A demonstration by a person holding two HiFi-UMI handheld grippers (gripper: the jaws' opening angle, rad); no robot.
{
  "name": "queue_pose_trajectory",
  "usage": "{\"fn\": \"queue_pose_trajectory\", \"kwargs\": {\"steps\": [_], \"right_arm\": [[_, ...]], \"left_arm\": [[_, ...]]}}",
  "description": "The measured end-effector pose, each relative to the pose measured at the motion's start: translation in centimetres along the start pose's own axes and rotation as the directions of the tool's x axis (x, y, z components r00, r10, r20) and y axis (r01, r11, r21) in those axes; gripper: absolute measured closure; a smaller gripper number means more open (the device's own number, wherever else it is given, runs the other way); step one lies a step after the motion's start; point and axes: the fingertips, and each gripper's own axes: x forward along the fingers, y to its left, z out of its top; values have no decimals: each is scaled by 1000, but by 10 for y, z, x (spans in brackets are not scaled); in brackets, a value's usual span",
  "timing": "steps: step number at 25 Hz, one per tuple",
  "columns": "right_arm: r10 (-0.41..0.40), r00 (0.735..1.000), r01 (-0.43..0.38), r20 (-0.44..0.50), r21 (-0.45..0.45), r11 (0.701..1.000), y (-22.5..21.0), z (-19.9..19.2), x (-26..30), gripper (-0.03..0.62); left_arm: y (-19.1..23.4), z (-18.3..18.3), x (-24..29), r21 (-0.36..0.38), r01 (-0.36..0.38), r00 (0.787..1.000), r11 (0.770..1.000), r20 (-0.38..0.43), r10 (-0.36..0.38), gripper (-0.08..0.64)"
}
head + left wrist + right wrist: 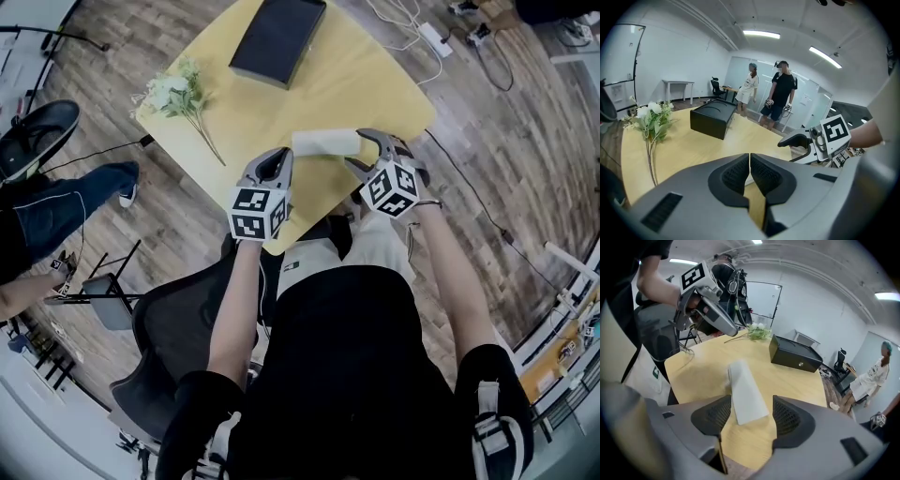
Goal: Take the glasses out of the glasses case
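On the yellow surface (375, 84), a bunch of white flowers (173, 94) lies at the far left. Nearer, the left tool (279, 155) hovers over the surface's near edge, its 2 jaws pressed together with nothing between them. A black box (278, 39) sits at the far side. The white glasses case (325, 142) lies closed on the surface between the 2 tools, just right of the left one. The right tool (749, 416) has its jaws wide apart, the case's near end lying between them, unclamped.
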Motion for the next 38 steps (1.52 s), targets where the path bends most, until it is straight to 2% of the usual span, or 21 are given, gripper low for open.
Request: {"fn": "queue_pose_trajectory", "kwargs": {"steps": [7, 18, 25, 31, 38], "right_arm": [[27, 998, -37, -62, -154, 987, 6, -9, 20, 281], [13, 995, -34, -95, -226, 974, 7, -18, 36, 296], [11, 996, -32, -87, -239, 970, 9, -19, 35, 319], [44, 994, -67, -101, -234, 970, 9, -19, 35, 322], [90, 990, -112, -108, -215, 970, 8, -18, 36, 324]], "left_arm": [[0, -18, 1, -29, -7, 999, 1000, -34, 6, 535], [4, -45, 15, -46, -9, 995, 999, -100, 5, 535], [0, -59, 24, -48, -7, 991, 999, -131, 0, 535], [4, -74, 33, -35, -22, 983, 999, -181, 16, 534], [6, -77, 45, -44, -28, 981, 999, -191, 19, 534]]}}
